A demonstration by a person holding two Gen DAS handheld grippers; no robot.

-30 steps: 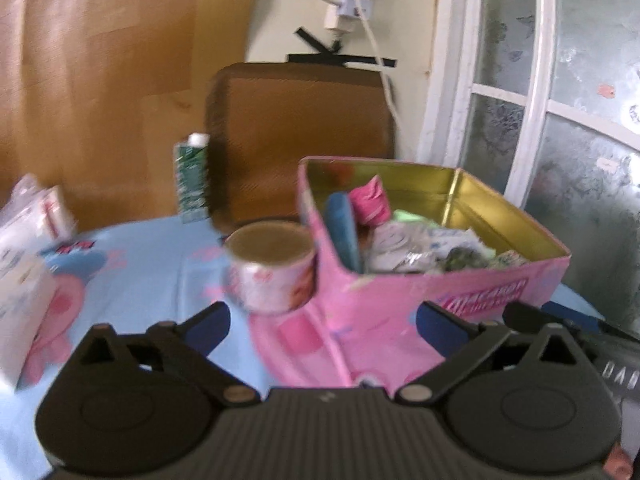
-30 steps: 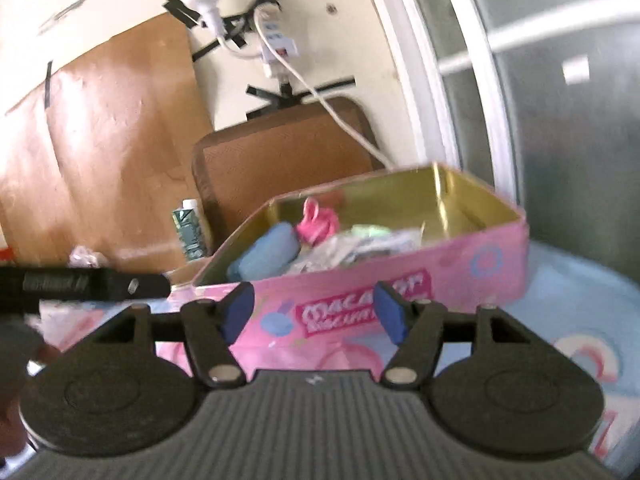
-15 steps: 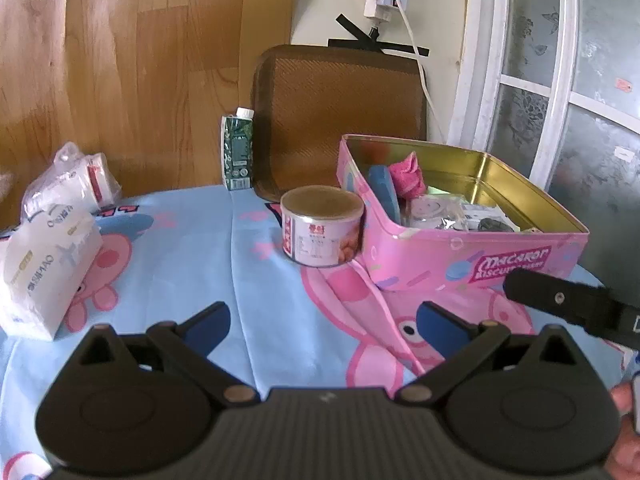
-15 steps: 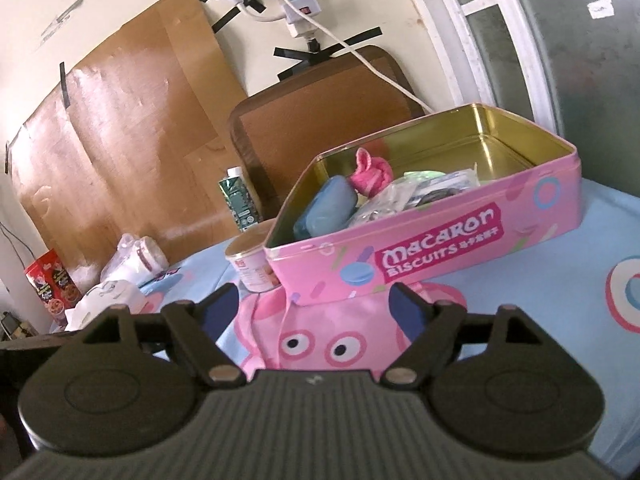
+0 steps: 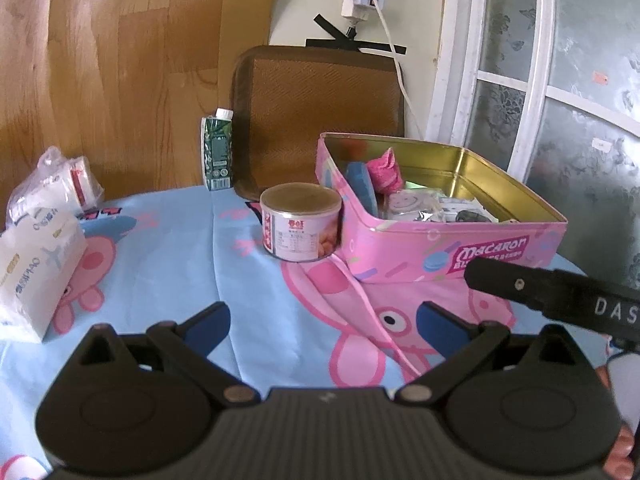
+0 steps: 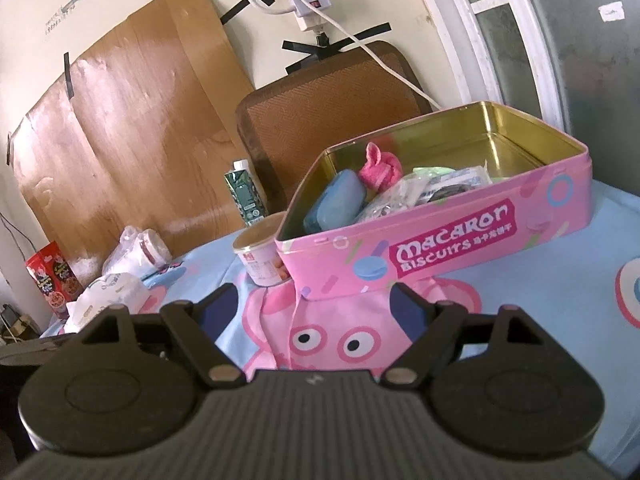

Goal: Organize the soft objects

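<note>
- The left gripper (image 5: 322,326) is wide open. Nothing is between its two blue fingers (image 5: 208,326). It hangs over the blue cartoon-pig tablecloth (image 5: 176,264).
- The right gripper (image 6: 314,310) is wide open too. Only the pig picture on the cloth shows between its blue fingers (image 6: 408,308).
- The pink biscuit tin (image 6: 452,236) has no lid on. It sits on the cloth just ahead of the right gripper, a little to its right. From the left gripper it is ahead and to the right (image 5: 448,246).
- The soft things are inside the tin, at the end nearest the round can. There is a blue sponge (image 6: 336,206) leaning on the tin wall. A pink cloth bundle (image 6: 380,170) is just beside it. Crinkly clear packets (image 6: 424,188) lie next to those.
- The far right part of the tin shows its bare gold inside.
- A small round can (image 5: 301,227) with a pink label stands right beside the tin's left corner. I cannot tell if they touch.
- A green drink carton (image 5: 217,150) stands upright farther back, beside a brown chair back (image 5: 320,92).
- Far to the left of the left gripper lies a white tissue pack (image 5: 34,272), with a clear plastic bag (image 5: 52,192) behind it.
- A black bar of the other tool (image 5: 560,294) pokes in at the right of the left view.
</note>
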